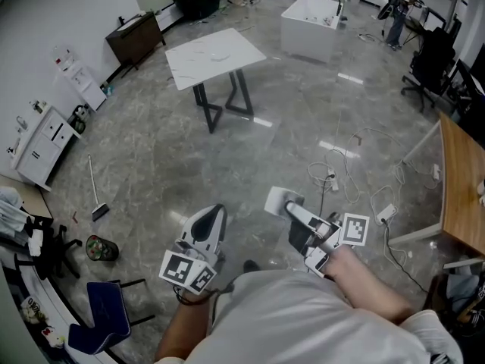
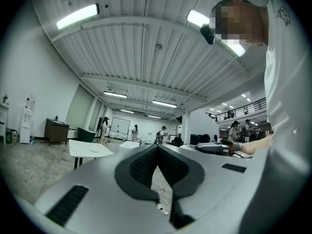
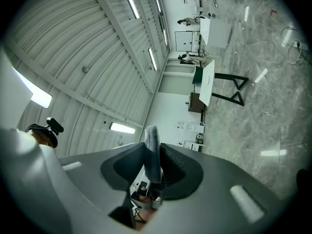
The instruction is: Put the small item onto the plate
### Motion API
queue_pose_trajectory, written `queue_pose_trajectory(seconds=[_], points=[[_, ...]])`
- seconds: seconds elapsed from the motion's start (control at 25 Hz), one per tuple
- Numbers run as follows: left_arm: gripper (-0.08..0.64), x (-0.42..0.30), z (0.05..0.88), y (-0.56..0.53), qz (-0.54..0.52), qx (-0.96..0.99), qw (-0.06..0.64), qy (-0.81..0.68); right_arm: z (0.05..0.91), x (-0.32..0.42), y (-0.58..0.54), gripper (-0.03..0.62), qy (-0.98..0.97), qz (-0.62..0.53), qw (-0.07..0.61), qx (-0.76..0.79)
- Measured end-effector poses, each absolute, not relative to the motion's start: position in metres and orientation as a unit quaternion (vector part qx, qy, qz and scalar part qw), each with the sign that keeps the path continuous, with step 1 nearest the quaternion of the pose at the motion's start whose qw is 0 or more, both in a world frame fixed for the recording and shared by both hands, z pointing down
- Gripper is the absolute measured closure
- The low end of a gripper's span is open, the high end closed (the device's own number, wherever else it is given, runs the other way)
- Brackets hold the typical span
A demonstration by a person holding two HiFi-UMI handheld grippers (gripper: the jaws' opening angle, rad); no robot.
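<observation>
My right gripper (image 1: 289, 208) is held at waist height over the floor and is shut on a small pale flat item (image 1: 277, 199). In the right gripper view this item (image 3: 152, 147) shows edge-on as a grey slab pinched between the jaws of the right gripper (image 3: 152, 162). My left gripper (image 1: 214, 211) is beside it, shut with nothing in it; its jaws meet at the tip (image 2: 157, 147). The white table (image 1: 216, 55) stands a few steps ahead, and a plate (image 2: 95, 150) lies on it. Both grippers are far from the table.
Cables and power strips (image 1: 345, 174) lie on the floor ahead to the right. A wooden table (image 1: 461, 184) is at the right, a white tub (image 1: 311, 17) behind the table, a dark cabinet (image 1: 135, 36) and white cabinet (image 1: 42, 142) at the left. A blue chair (image 1: 104, 313) stands near left.
</observation>
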State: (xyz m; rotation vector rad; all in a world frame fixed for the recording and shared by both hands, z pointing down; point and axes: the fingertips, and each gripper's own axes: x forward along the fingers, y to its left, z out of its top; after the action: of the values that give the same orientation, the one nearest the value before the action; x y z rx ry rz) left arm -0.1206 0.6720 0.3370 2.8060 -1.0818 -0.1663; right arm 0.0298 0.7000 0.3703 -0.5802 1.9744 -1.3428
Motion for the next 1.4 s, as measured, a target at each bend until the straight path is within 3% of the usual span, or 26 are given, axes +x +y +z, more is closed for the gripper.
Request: queue_pose_trajectory(seconds=[0.4,0.84,1.4], points=[[0.554,-0.180,0.328,0.589,-0.051,0.934,0.057,-0.350,0.370,-0.018,0.618,0.495,0.742,-0.515,0.355,-0.241],[0.554,-0.181,0.344,0.487,-0.041,0.927,0.062,-0.368,0.391,-0.016,0.508,0.495,0.737,-0.533,0.343,-0.233],[0.554,-0.077,0.340,0.282,-0.042,0.904,0.057,-0.423,0.385,0.089,0.292,0.495,0.752,-0.548,0.316,-0.185]])
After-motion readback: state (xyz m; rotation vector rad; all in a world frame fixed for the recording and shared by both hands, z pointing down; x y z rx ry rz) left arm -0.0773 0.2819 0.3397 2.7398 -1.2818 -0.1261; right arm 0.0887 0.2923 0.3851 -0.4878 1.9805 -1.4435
